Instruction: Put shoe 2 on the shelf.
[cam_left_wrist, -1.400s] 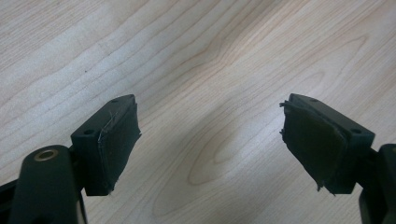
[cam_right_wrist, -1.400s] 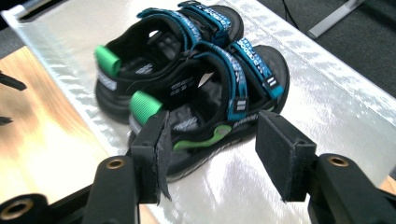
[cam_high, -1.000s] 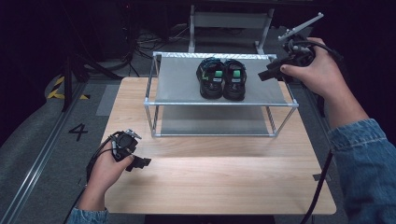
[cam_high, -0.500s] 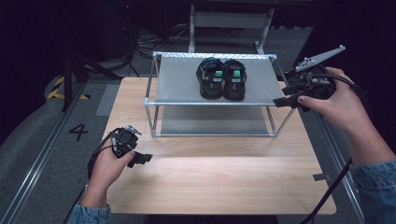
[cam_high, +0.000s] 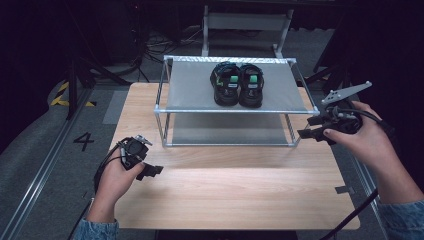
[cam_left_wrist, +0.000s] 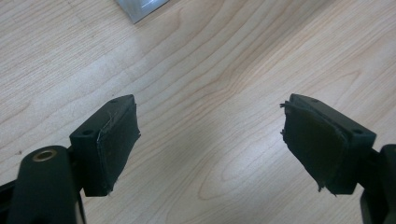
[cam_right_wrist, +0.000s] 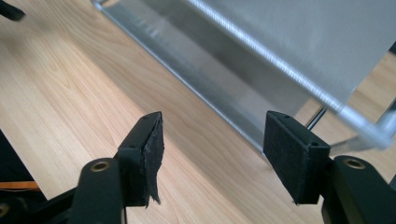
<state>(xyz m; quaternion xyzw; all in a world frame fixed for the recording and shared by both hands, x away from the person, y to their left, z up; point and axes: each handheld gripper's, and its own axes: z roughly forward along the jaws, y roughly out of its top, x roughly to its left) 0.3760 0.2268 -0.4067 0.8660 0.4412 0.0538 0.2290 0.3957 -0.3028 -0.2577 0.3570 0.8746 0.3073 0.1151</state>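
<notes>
A pair of black sandals (cam_high: 237, 85) with green patches is seen standing side by side on the upper shelf of a metal-framed rack (cam_high: 190, 95), towards its back edge. The rack is placed at the far half of a wooden table (cam_high: 225, 190); a lower shelf is visible beneath the upper one.

The right gripper (cam_high: 306, 128) is held just off the rack's right front corner, near the post and the front rail, and is pointed leftward towards the frame. Its jaws are spread wide, having just been opening, and nothing is caught between them. In the right gripper view (cam_right_wrist: 212, 161), the rack's front rails and grey shelf sheets are seen crossing ahead of the jaws, so the frame stands between this gripper and the sandals.

The left gripper (cam_high: 155, 171) is held low over the near left part of the table, well apart from the rack. In the left gripper view (cam_left_wrist: 210, 144), its jaws are shown wide apart with only bare wood grain between them, and a corner of the rack's foot (cam_left_wrist: 140, 8) is glimpsed at the top edge.

A floor marking "4" (cam_high: 83, 141) and yellow-black tape (cam_high: 62, 92) are seen left of the table.
</notes>
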